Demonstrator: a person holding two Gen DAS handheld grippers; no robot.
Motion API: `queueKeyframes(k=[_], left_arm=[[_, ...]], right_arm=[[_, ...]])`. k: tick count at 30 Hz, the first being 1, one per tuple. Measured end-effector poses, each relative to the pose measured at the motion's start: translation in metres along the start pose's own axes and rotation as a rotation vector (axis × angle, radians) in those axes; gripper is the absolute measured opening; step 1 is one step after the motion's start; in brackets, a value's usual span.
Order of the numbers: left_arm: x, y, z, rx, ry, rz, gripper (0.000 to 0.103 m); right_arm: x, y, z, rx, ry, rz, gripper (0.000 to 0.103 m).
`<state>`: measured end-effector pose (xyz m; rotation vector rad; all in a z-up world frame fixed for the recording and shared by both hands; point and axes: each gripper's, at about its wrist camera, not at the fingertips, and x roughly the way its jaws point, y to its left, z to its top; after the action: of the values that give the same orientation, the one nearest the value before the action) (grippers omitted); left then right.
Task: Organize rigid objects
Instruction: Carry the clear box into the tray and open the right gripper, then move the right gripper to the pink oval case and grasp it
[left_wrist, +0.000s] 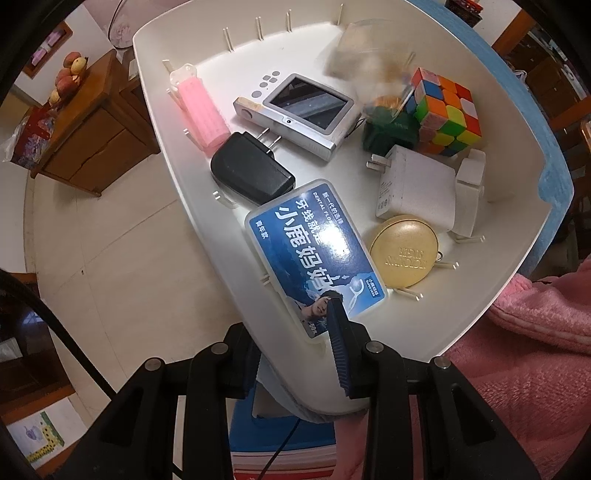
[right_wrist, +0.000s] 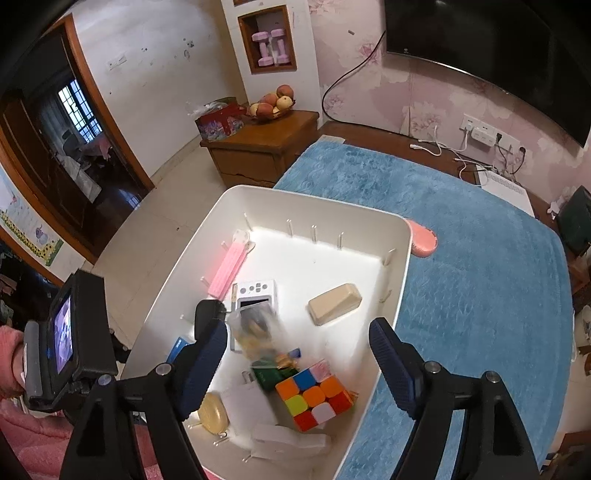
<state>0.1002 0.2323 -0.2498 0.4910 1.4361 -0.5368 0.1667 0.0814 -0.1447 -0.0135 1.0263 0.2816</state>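
Note:
A white bin lies on a blue blanket. My left gripper is shut on its near rim, one finger inside and one outside the wall. Inside lie a blue dental floss box, a black charger, a pink roller, a white camera, a Rubik's cube, a white charger, a round gold tin, a green box and a beige block. My right gripper stands open above the bin. A blurred clear bag of small items is below it, free of the pads.
A pink oval case lies on the blanket just outside the bin's far rim. A wooden cabinet with a fruit bowl stands beyond on the tiled floor. A pink fleece sleeve is to the right of the bin.

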Motion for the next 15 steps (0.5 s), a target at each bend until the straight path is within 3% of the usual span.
queueKeyframes(k=[8, 15], left_arm=[[0.004, 0.002, 0.005, -0.031, 0.026, -0.009, 0.035], [0.009, 0.005, 0.012, -0.075, 0.056, -0.020, 0.035]], right_arm=[[0.000, -0.044, 0.025, 0.079, -0.068, -0.030, 0.080], [0.019, -0.103, 0.051, 0.255, -0.116, -0.074, 0.081]])
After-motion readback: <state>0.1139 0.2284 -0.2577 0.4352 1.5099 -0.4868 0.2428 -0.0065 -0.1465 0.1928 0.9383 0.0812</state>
